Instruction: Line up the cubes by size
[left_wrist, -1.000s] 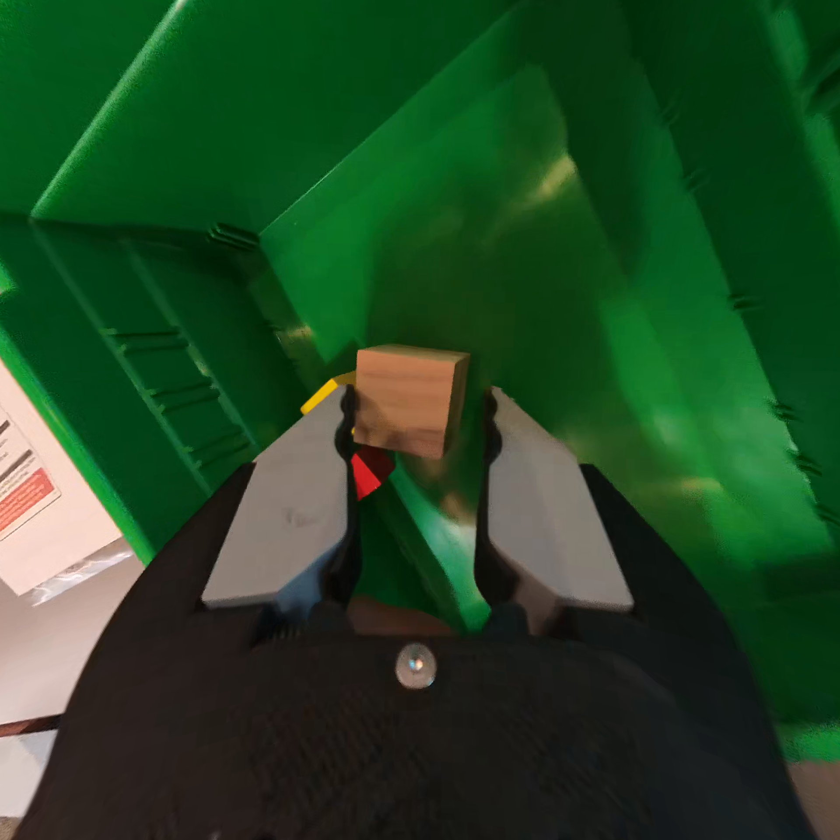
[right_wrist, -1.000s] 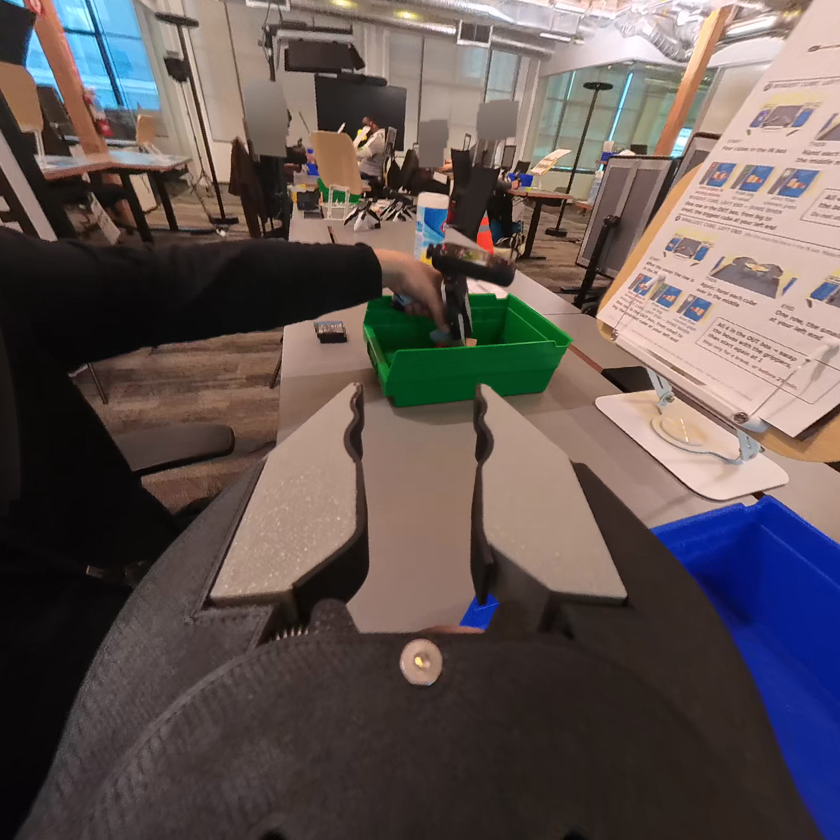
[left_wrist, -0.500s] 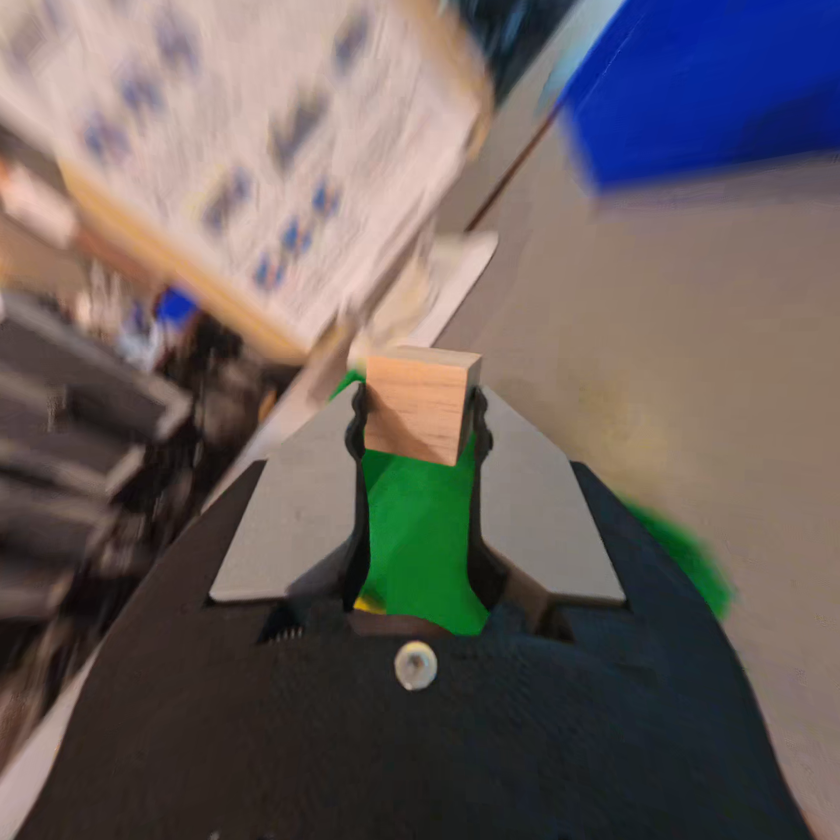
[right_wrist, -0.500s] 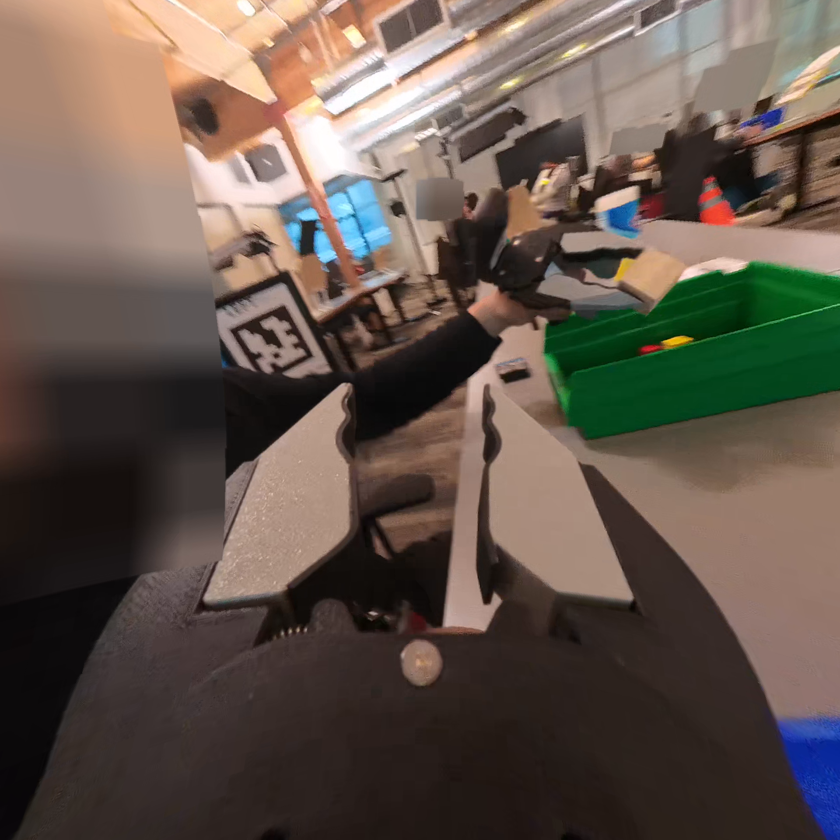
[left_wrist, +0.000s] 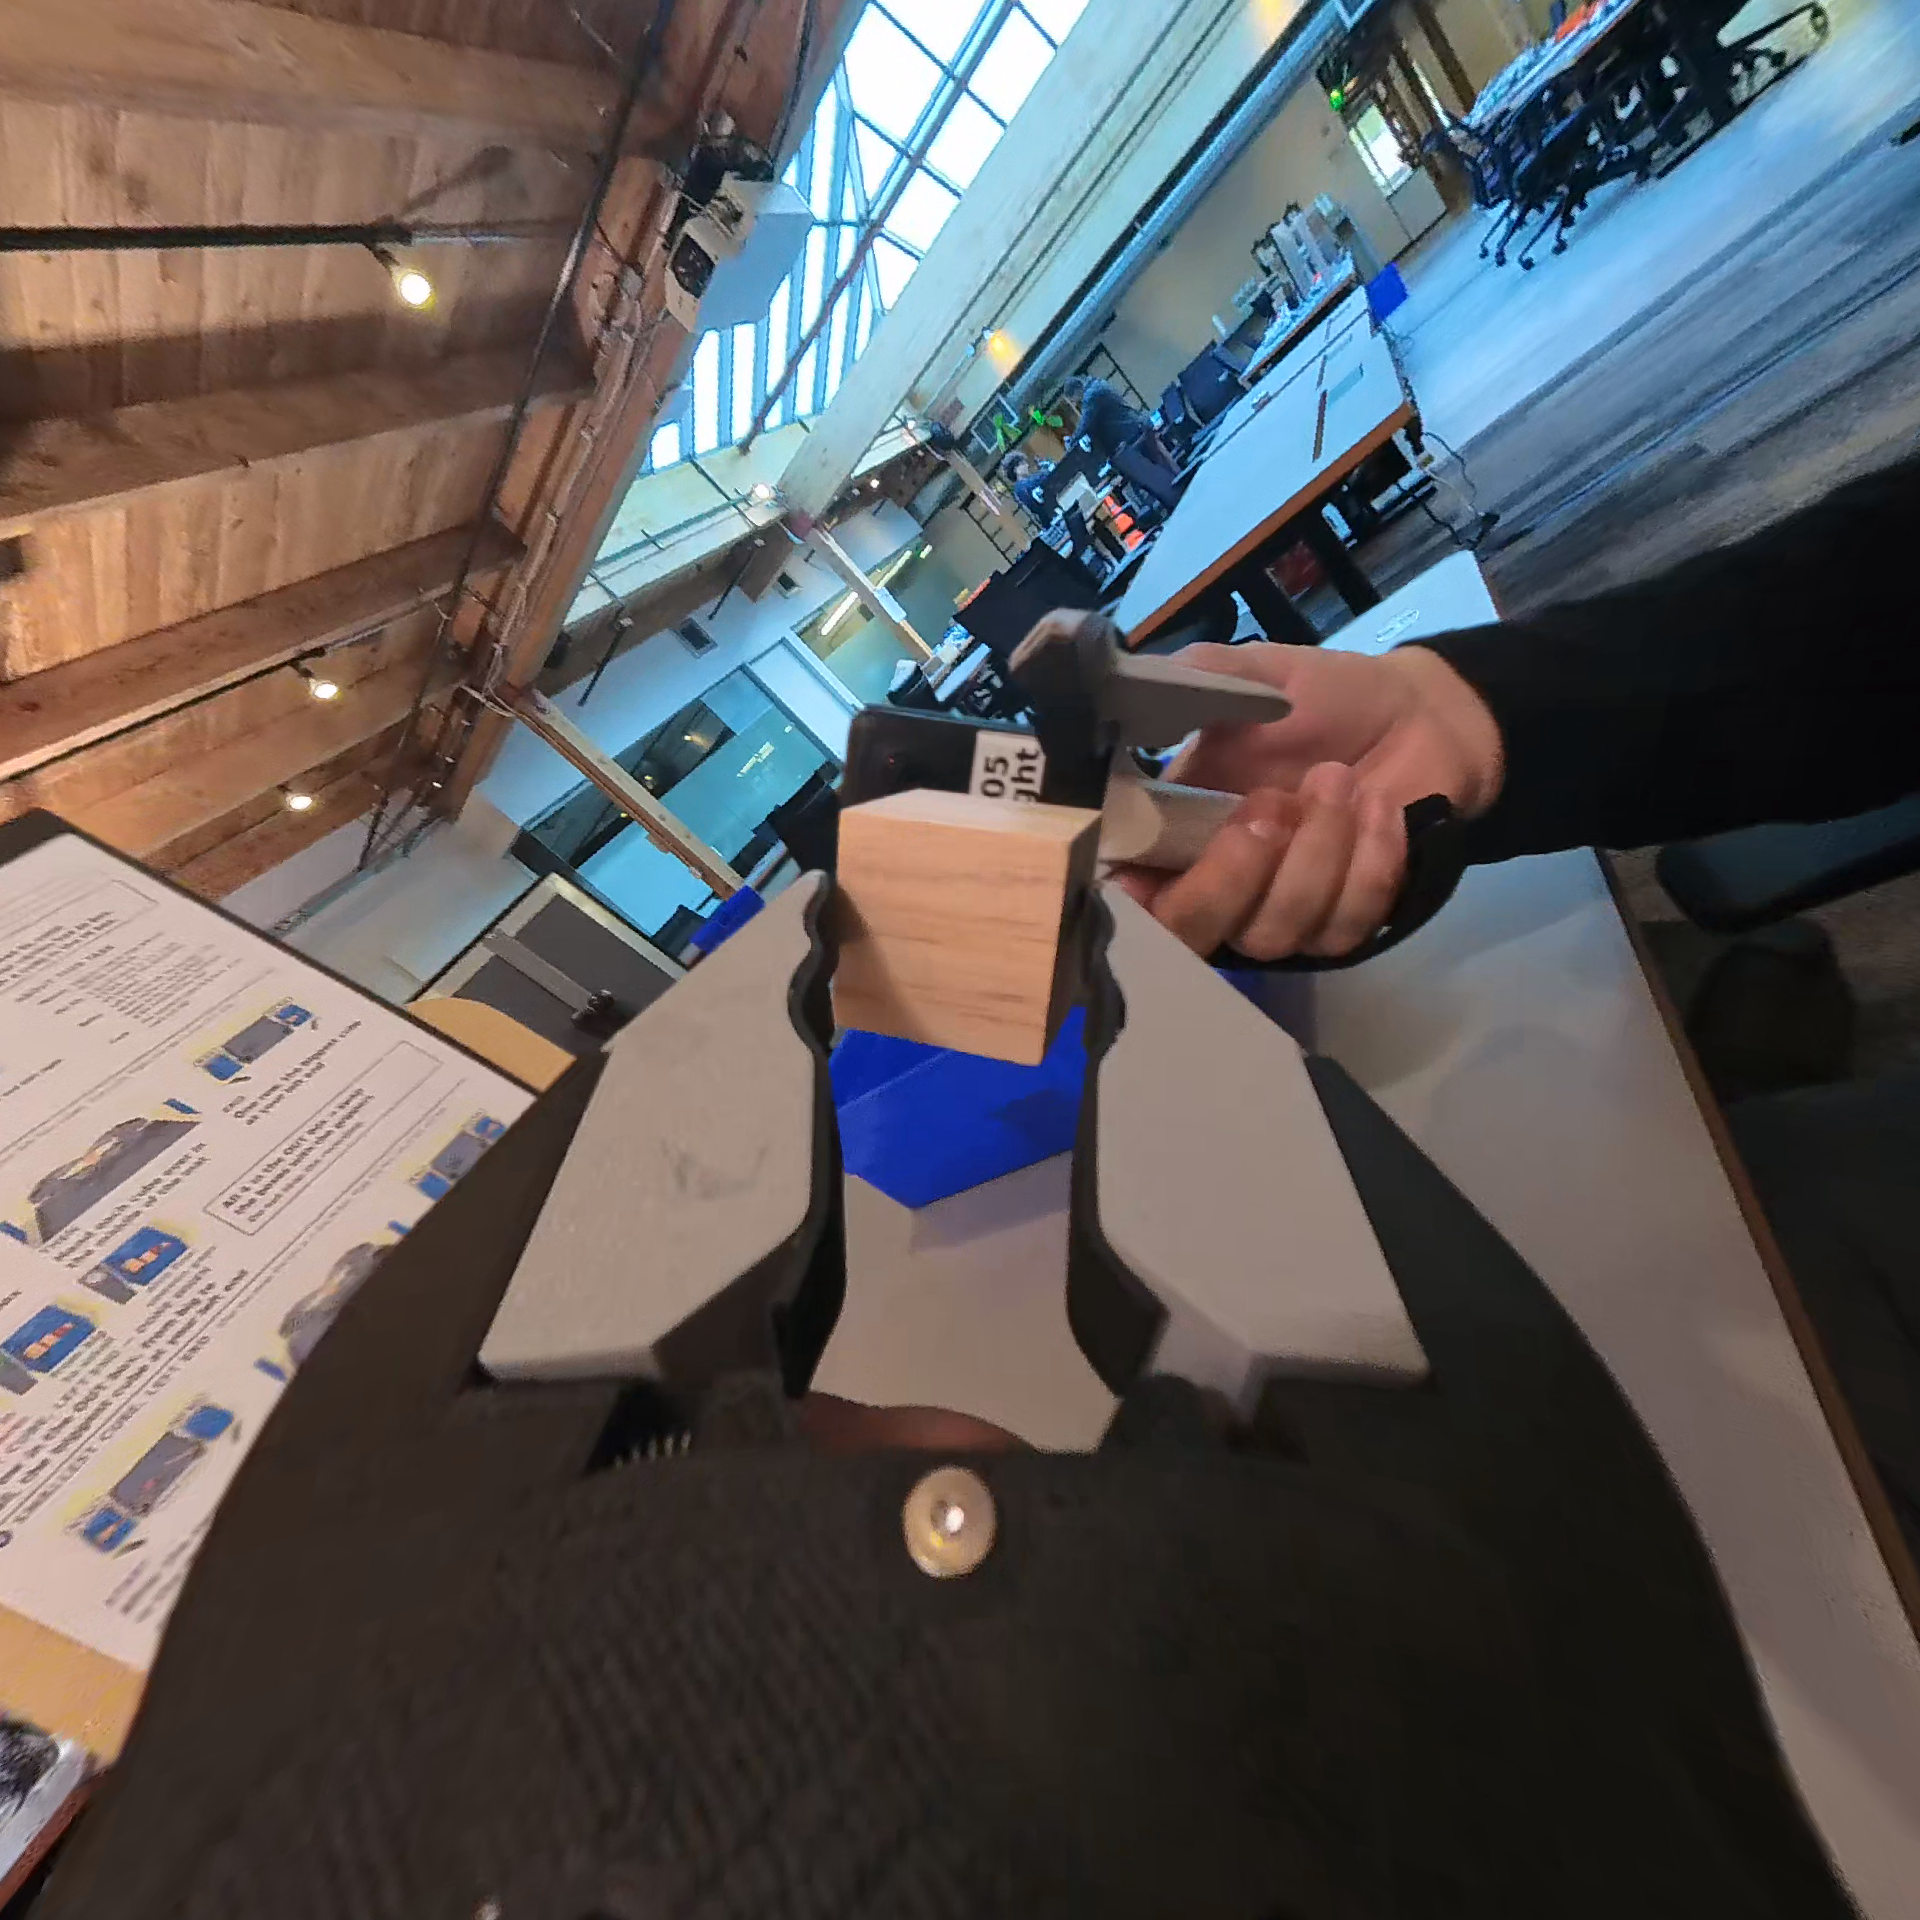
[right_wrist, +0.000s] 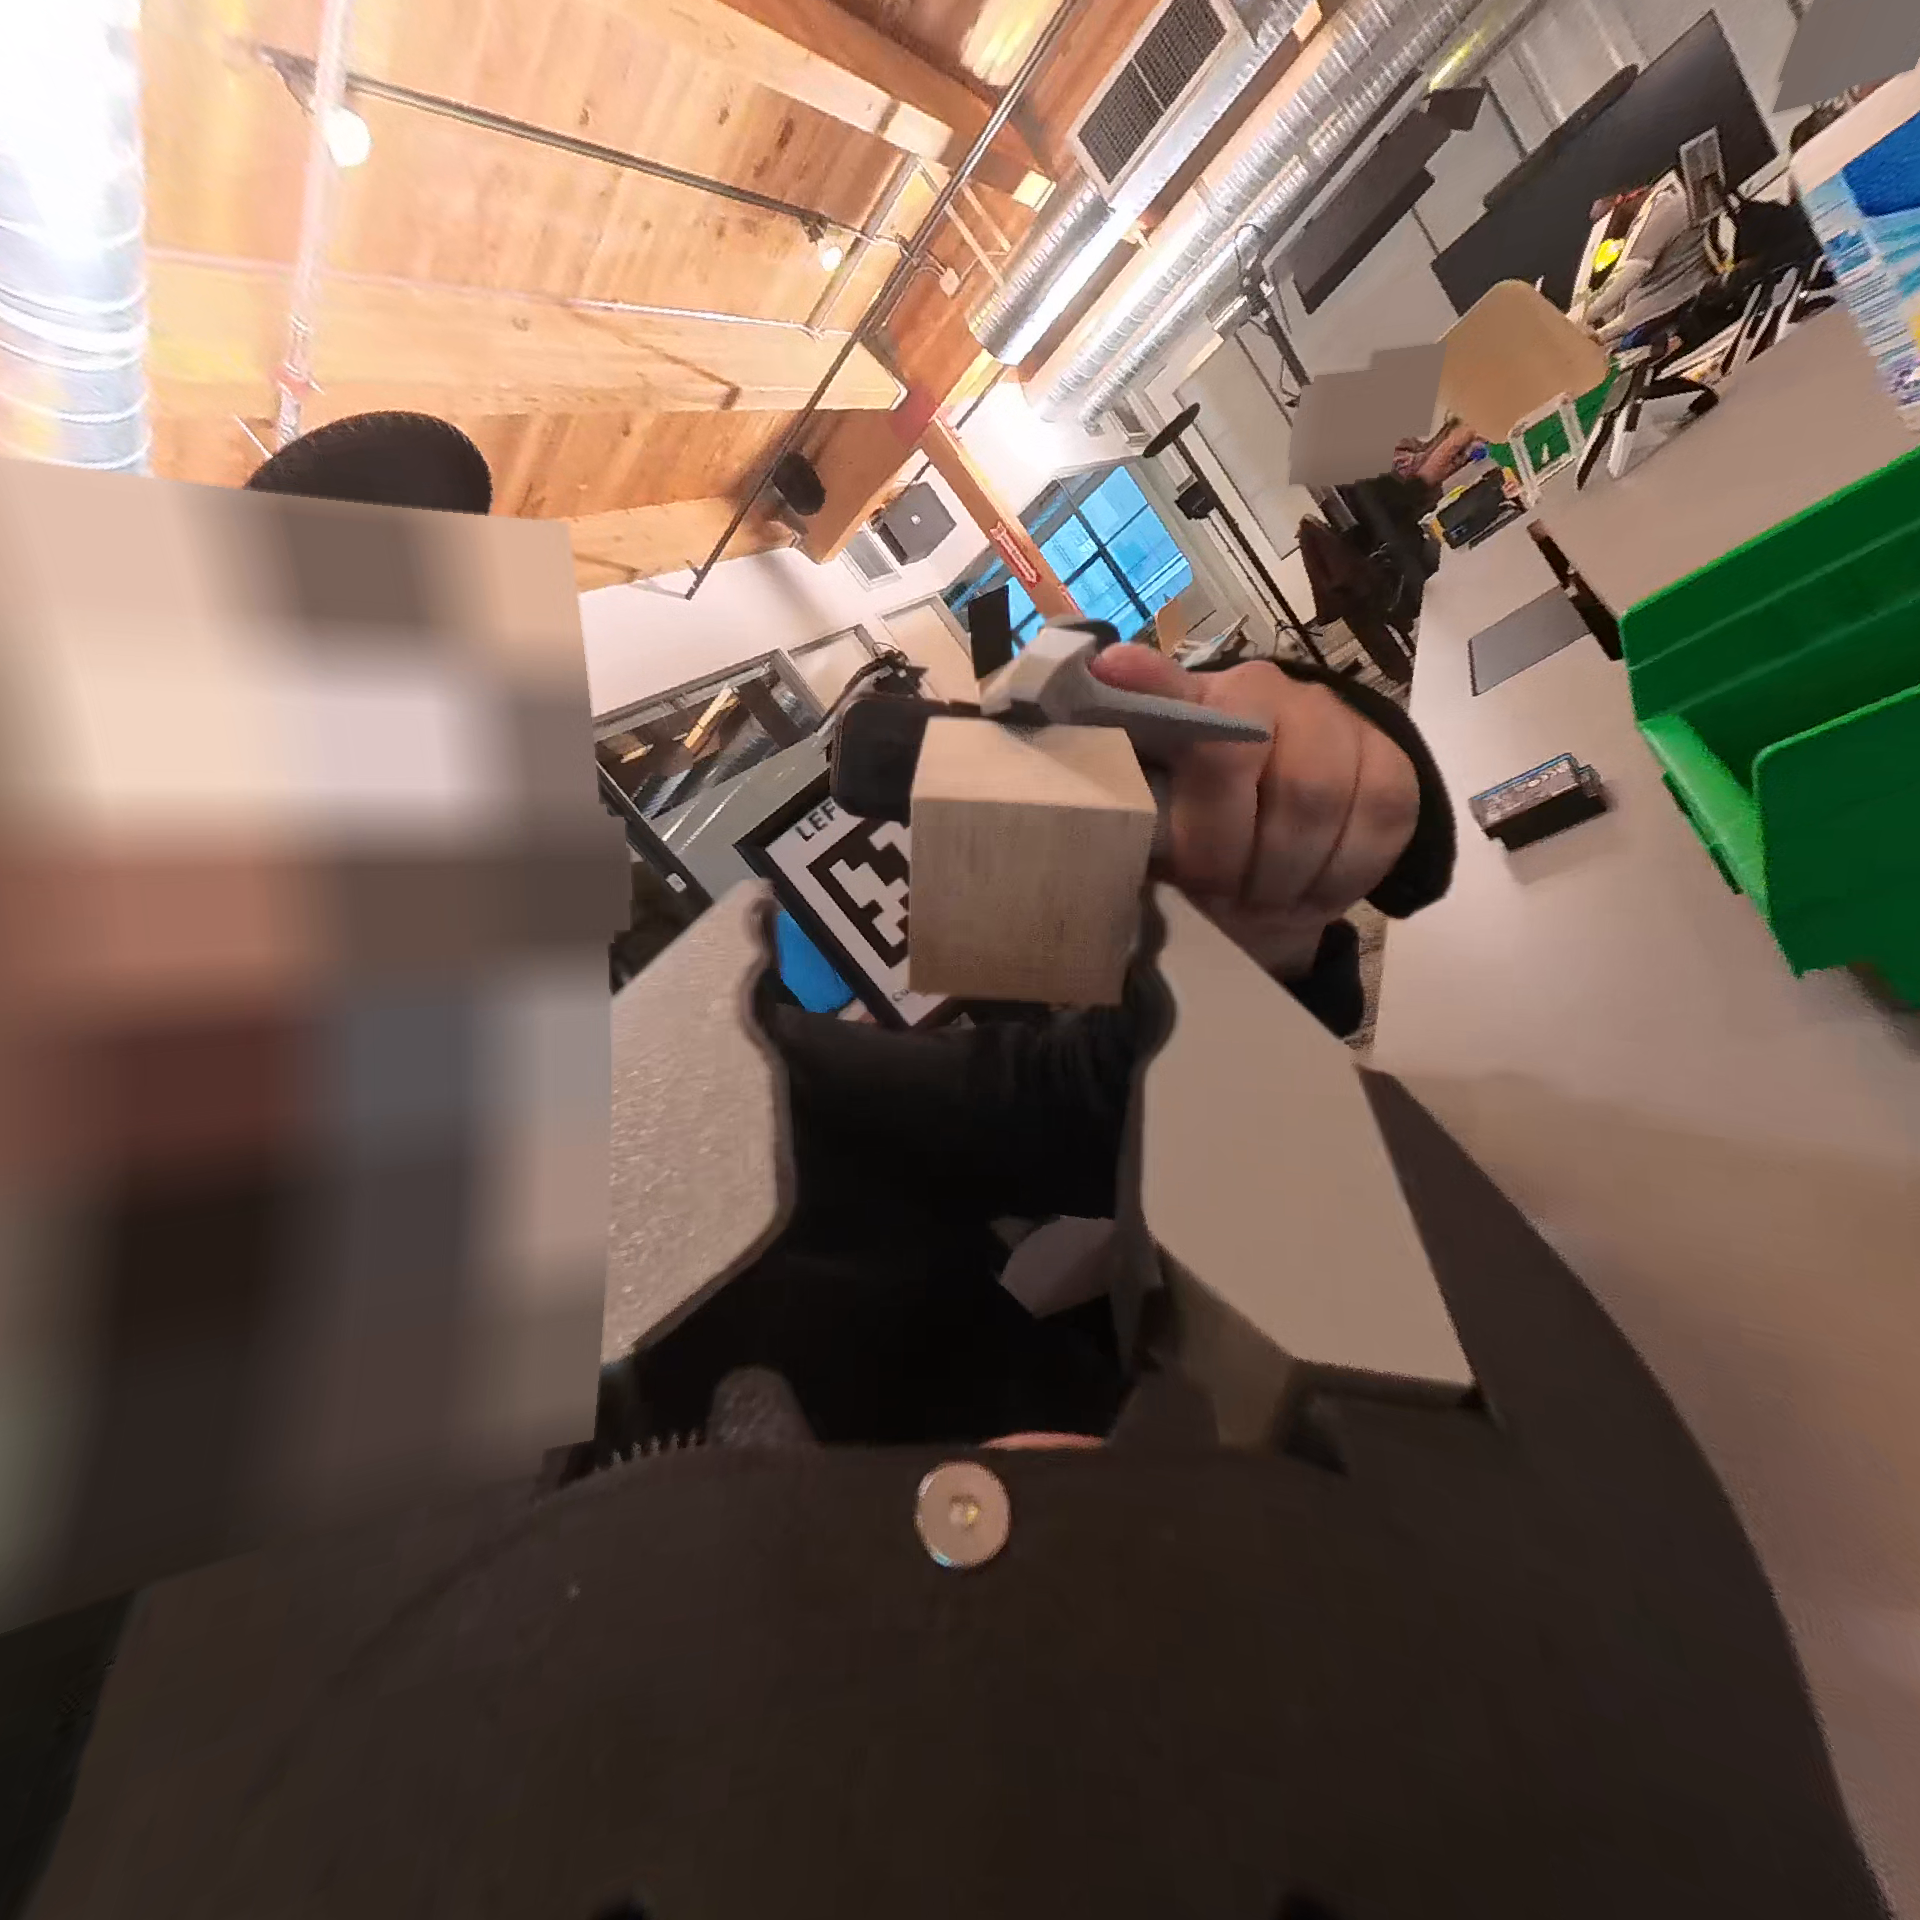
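My left gripper (left_wrist: 954, 904) is shut on a plain wooden cube (left_wrist: 956, 925) and holds it in the air above the table. My right gripper (right_wrist: 951, 914) faces it with its jaws open wide. The same cube (right_wrist: 1023, 883) sits between the right gripper's fingertips, close to the right-hand finger (right_wrist: 1247, 1091), with a gap on the left side. A hand (left_wrist: 1309, 831) holds the right gripper just beyond the cube in the left wrist view. A hand (right_wrist: 1288, 800) holds the left gripper behind the cube in the right wrist view.
A blue bin (left_wrist: 956, 1132) stands on the grey table (left_wrist: 1507, 1091) below the cube. A green bin (right_wrist: 1818, 727) stands at the right in the right wrist view, with a small black device (right_wrist: 1538, 810) near it. An instruction board (left_wrist: 156, 1143) stands at the left.
My left gripper closed on the wooden cube in the green bin, lifted it out and swung it over towards the blue bin. My right gripper turned to face it and opened wider around the cube.
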